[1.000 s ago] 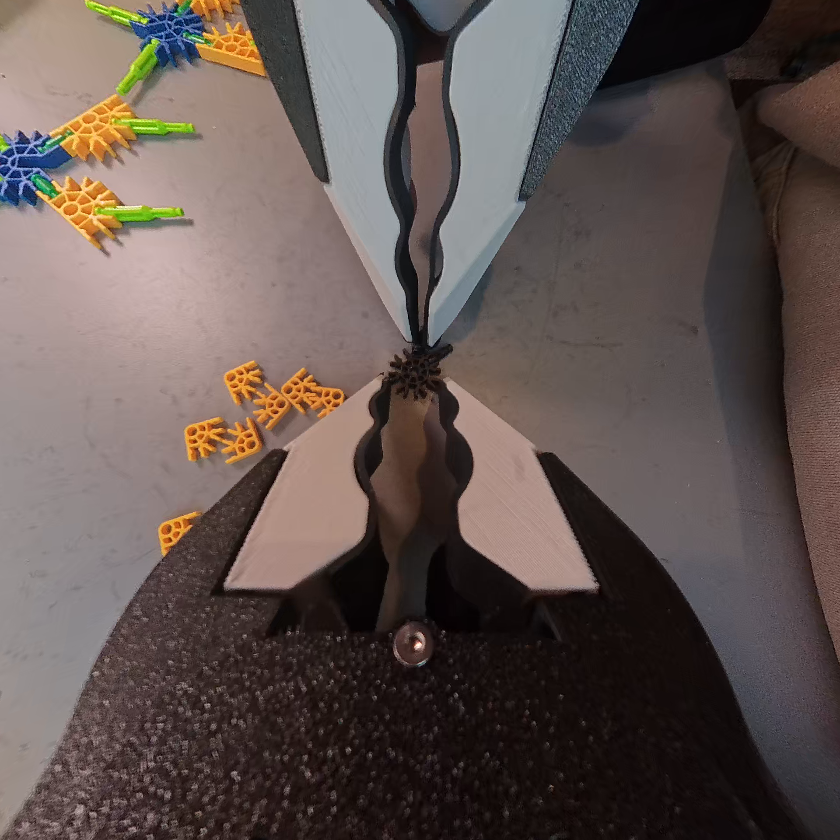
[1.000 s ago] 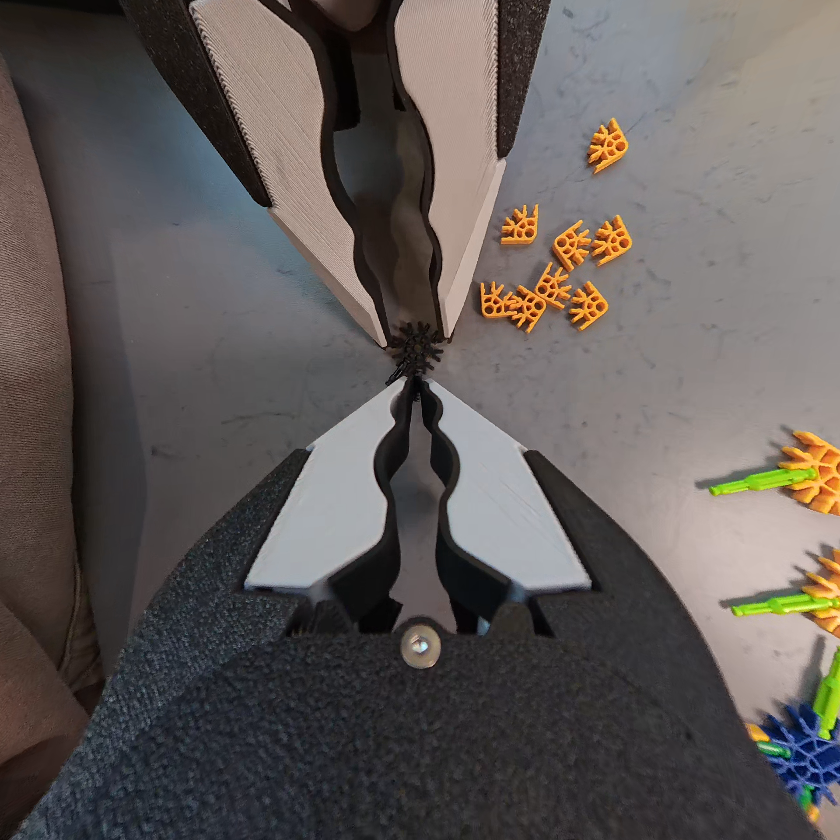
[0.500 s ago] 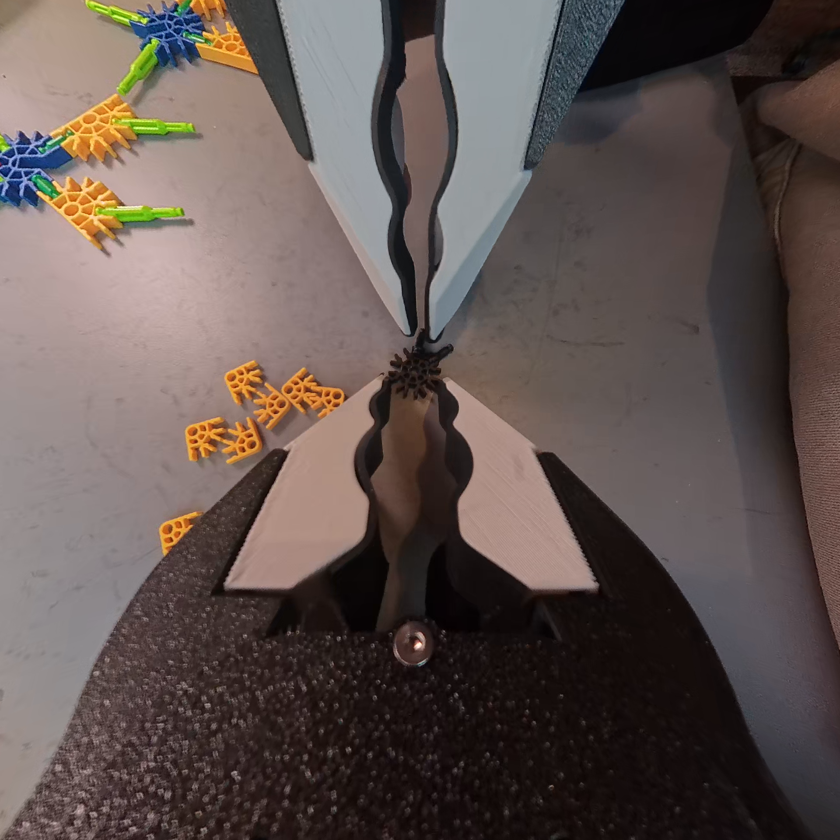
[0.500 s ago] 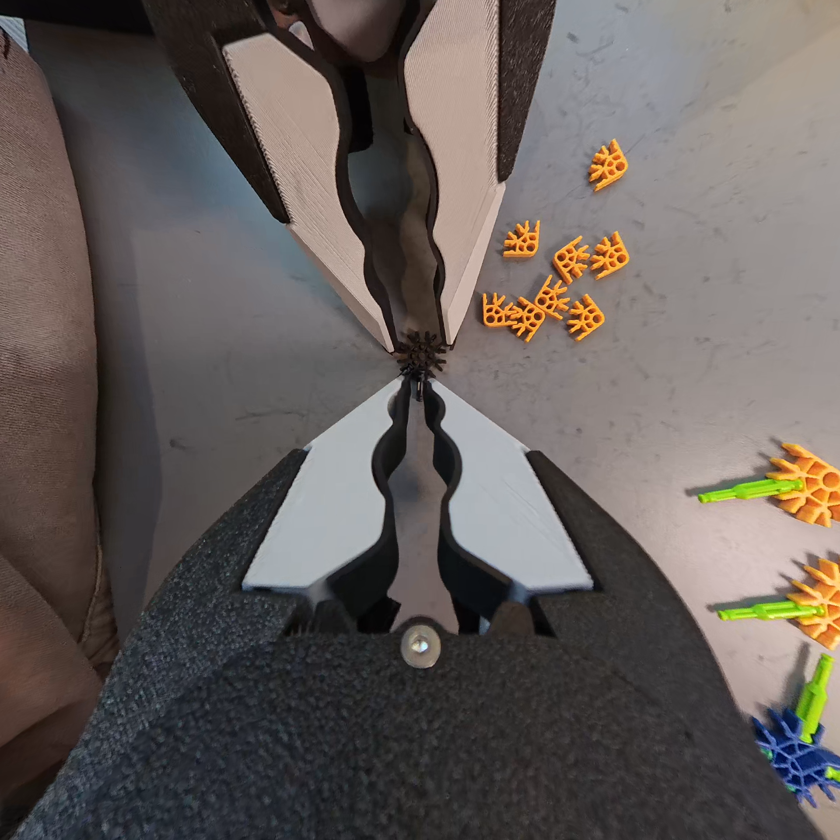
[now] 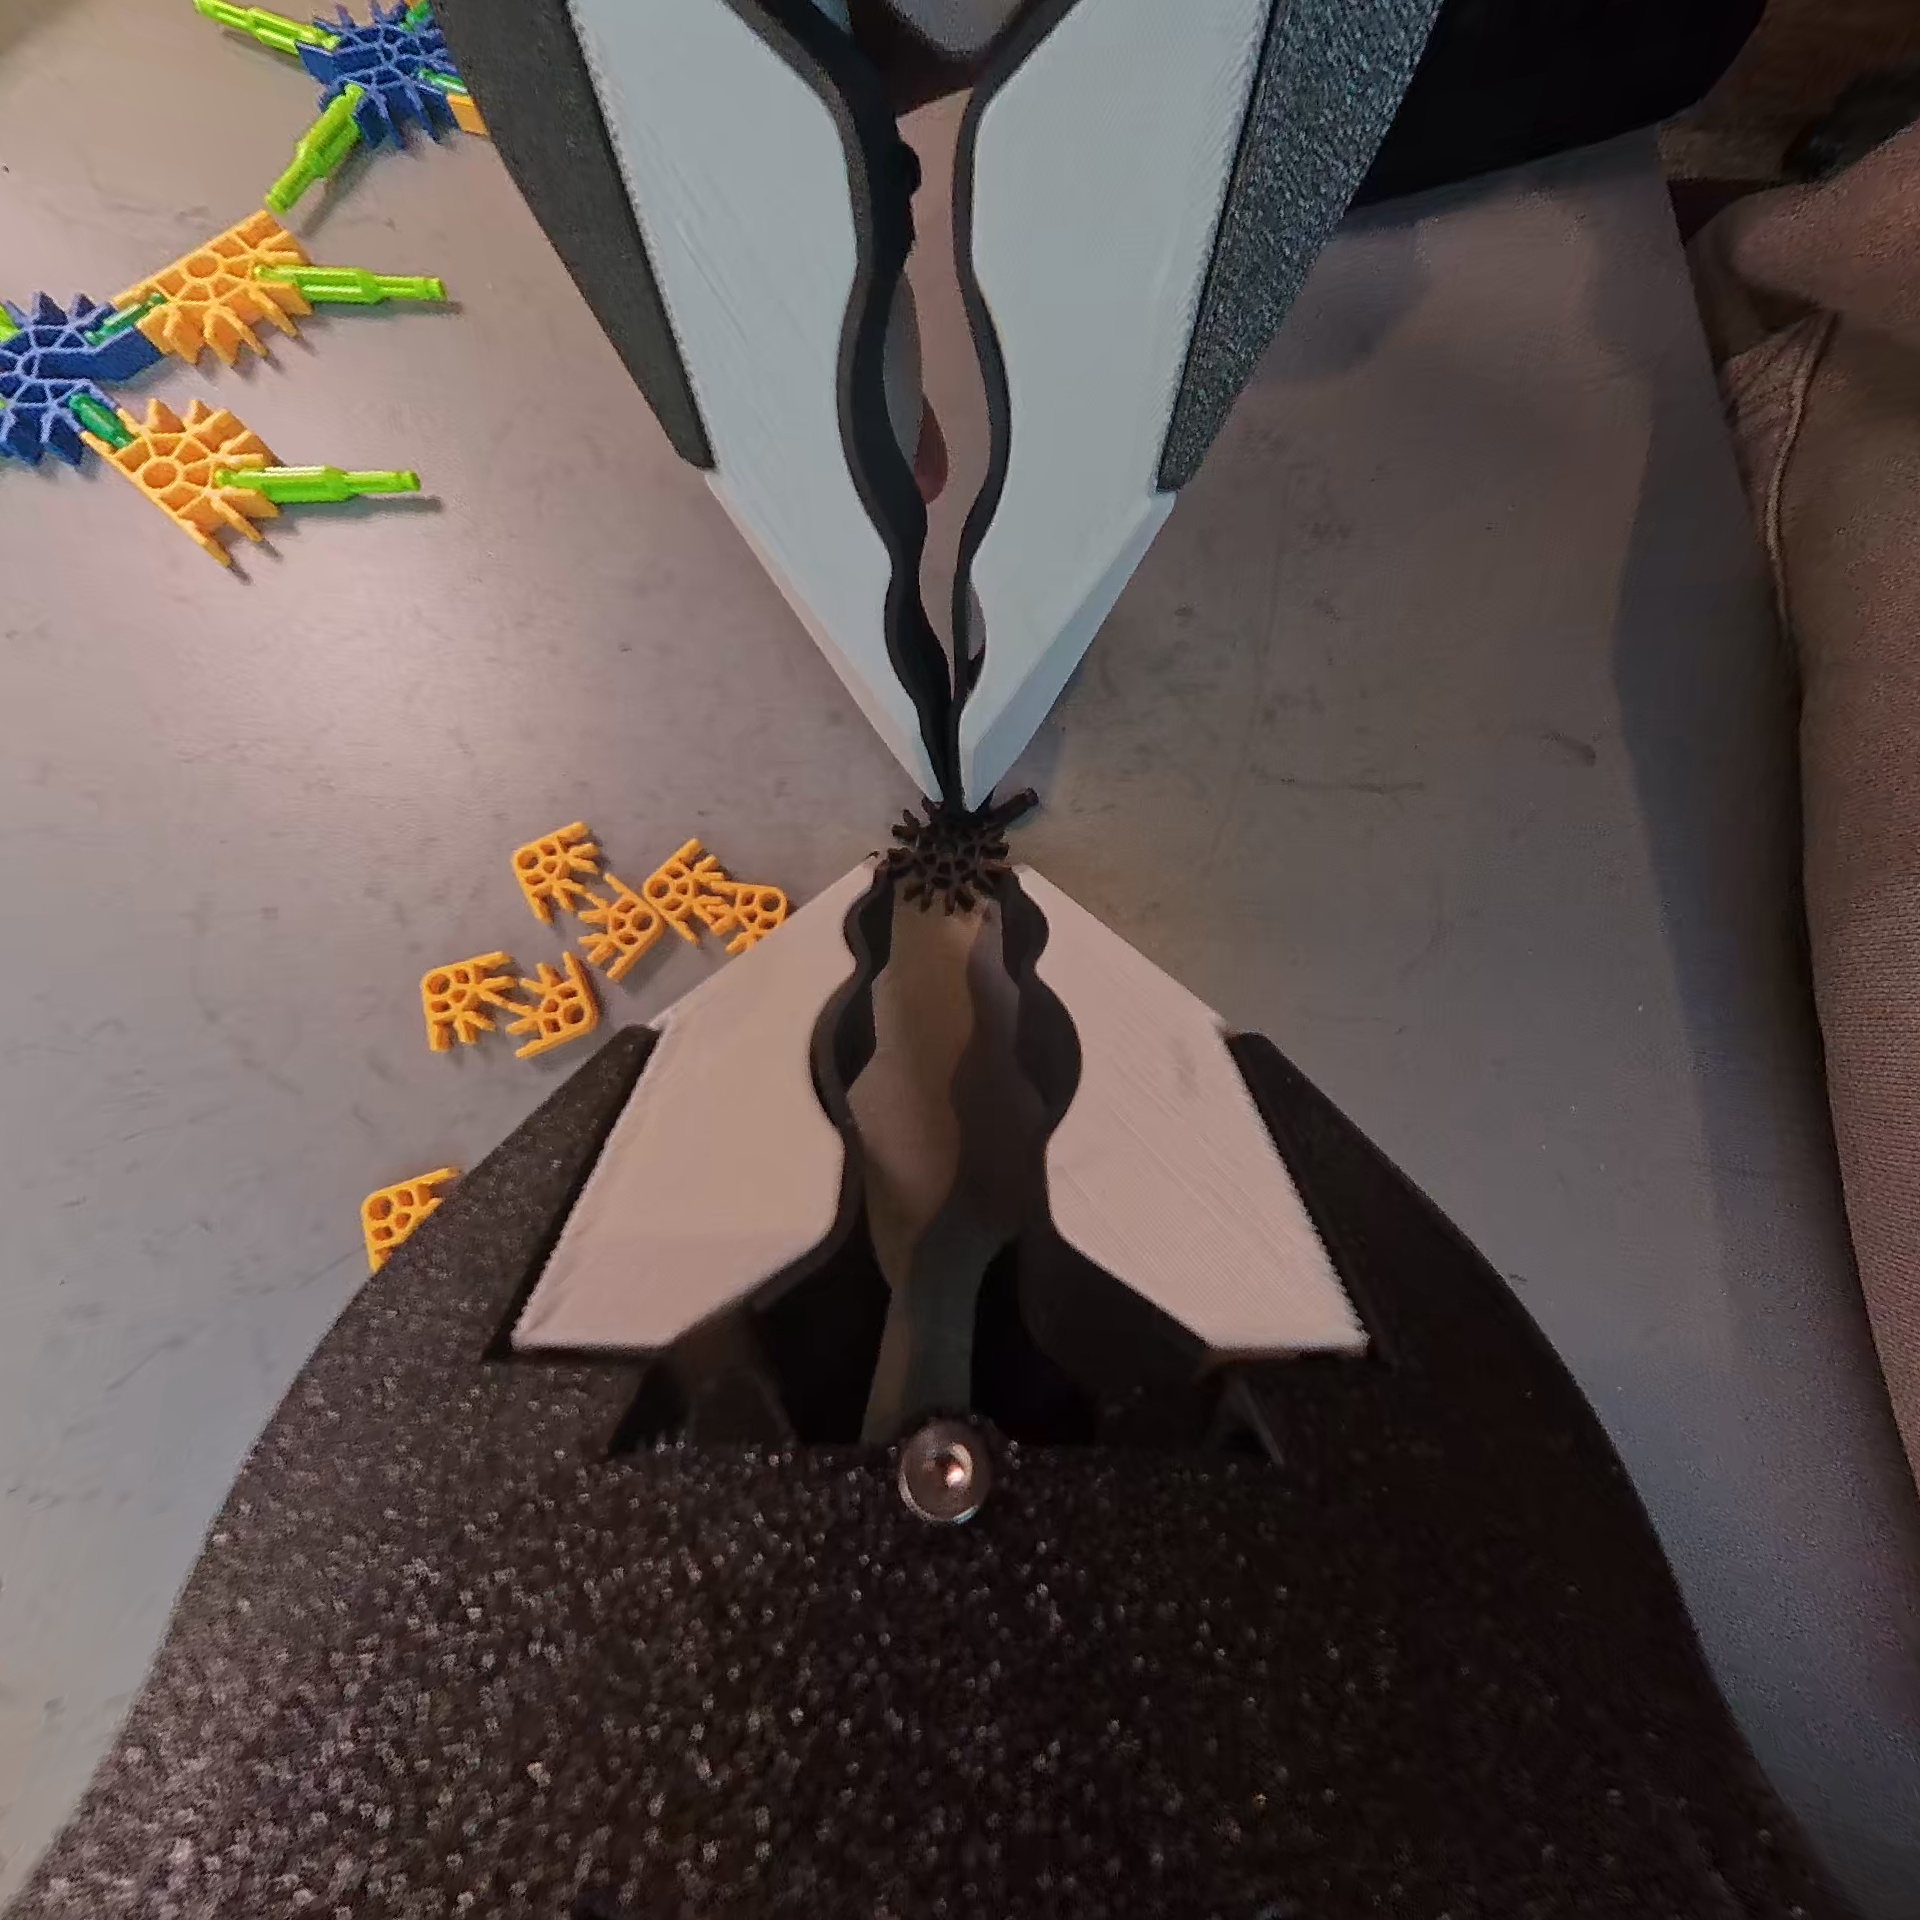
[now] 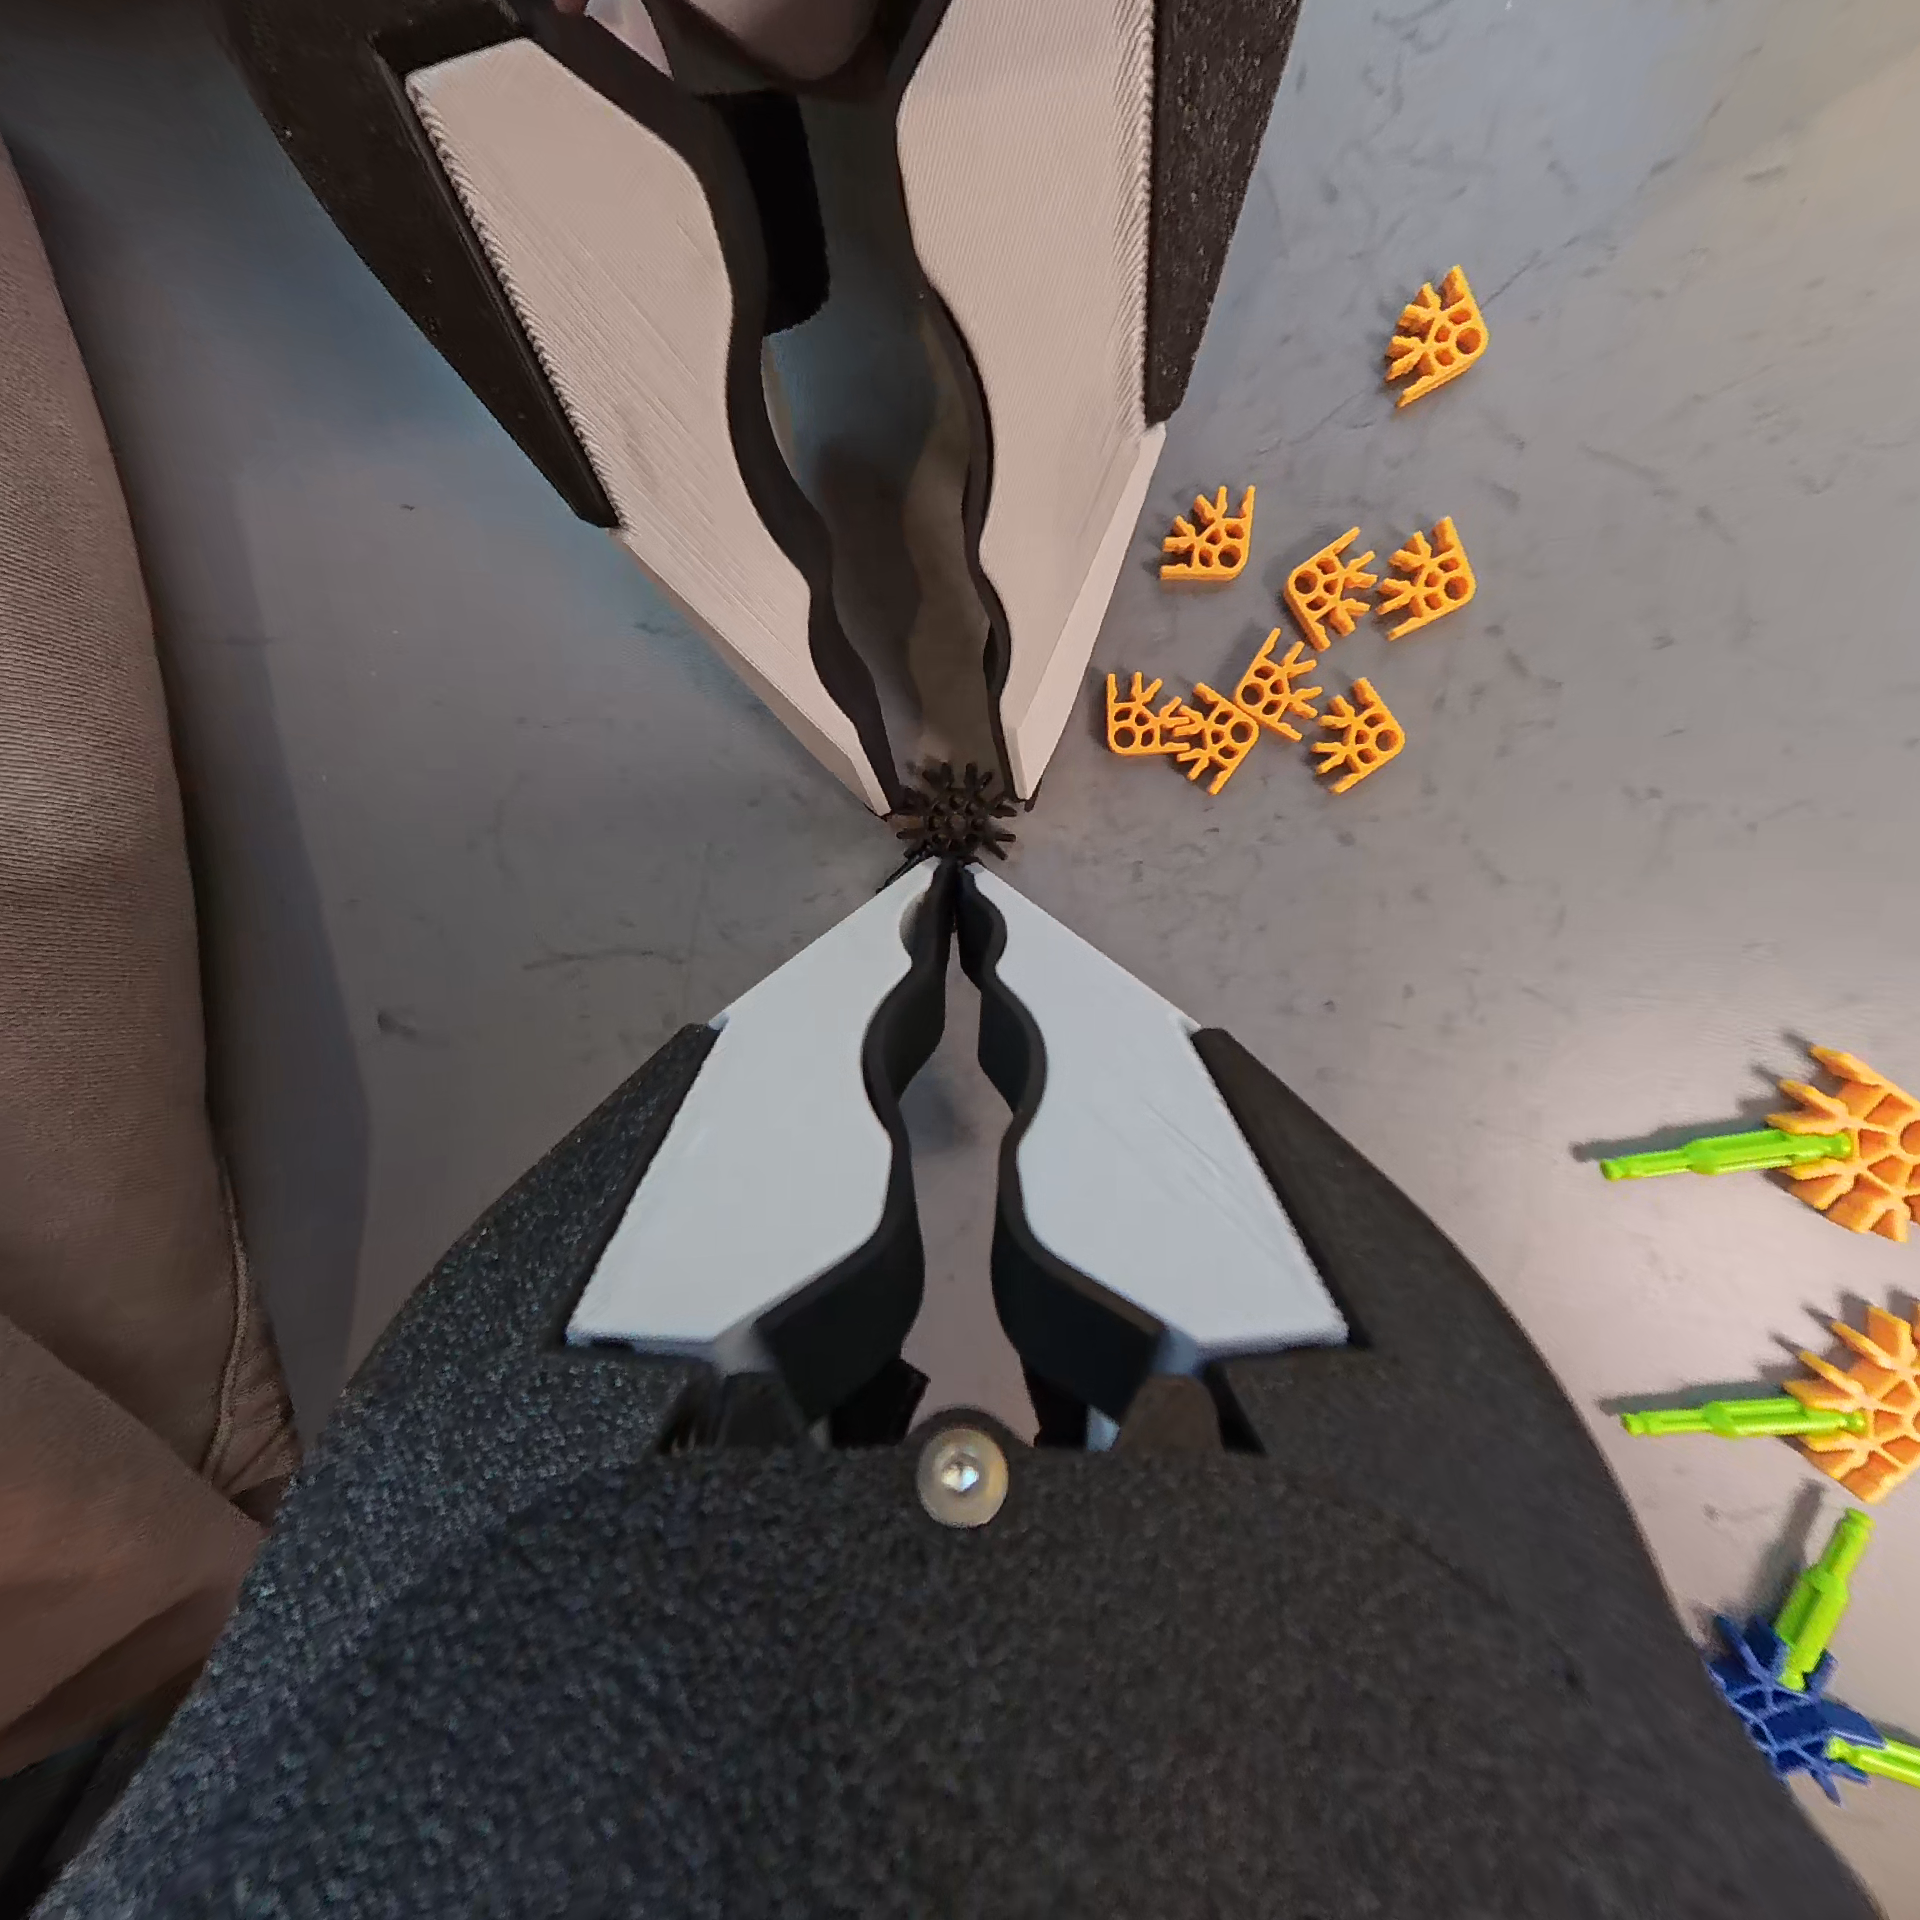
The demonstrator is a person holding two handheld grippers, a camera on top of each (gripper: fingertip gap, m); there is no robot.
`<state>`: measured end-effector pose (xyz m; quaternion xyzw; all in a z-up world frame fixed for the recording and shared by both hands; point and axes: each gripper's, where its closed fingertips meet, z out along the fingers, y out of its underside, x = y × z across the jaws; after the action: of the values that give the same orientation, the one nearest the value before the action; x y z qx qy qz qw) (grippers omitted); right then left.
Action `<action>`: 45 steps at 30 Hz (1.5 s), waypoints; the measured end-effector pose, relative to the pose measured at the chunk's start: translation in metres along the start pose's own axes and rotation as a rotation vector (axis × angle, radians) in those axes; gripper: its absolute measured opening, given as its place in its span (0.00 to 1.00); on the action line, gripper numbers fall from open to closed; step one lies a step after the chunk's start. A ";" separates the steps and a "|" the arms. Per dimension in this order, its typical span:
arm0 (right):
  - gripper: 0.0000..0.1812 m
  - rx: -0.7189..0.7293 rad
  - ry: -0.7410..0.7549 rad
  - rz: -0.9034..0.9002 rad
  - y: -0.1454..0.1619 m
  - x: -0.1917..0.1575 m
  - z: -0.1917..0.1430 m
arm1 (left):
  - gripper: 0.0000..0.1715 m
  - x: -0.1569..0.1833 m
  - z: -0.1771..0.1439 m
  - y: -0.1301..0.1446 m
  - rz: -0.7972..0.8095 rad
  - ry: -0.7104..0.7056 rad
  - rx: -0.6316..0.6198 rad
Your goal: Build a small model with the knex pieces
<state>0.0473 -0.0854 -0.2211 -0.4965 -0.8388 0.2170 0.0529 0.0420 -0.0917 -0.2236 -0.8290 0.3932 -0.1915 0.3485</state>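
Open: bare table (image 5: 1351, 727) by the sofa (image 5: 1849, 831).
Blocked: orange pcs (image 6: 1288, 665) just beside the tips; rod assembly (image 5: 208, 343) farther out, same side.

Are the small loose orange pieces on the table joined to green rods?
No: the loose orange pieces lie alone on the grey table; only bigger orange parts carry green rods.

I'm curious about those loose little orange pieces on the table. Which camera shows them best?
The right wrist view: seven small orange pieces lie in plain sight on the grey table, right of the meeting tools. The left wrist view shows fewer of them; one is partly hidden behind the left tool's black body.
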 end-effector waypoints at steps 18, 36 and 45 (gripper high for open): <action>0.00 -0.194 0.005 0.091 0.000 0.000 0.002 | 0.12 0.000 -0.001 0.001 0.016 -0.023 0.023; 0.12 0.383 0.778 0.437 0.116 0.169 -0.251 | 0.12 0.000 -0.001 0.001 0.023 -0.048 0.015; 0.12 0.133 0.647 0.929 0.280 0.277 -0.226 | 0.12 -0.001 -0.001 0.001 -0.002 -0.029 0.037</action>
<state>0.2043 0.3375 -0.1697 -0.8500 -0.4581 0.1065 0.2373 0.0405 -0.0922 -0.2233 -0.8254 0.3838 -0.1871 0.3693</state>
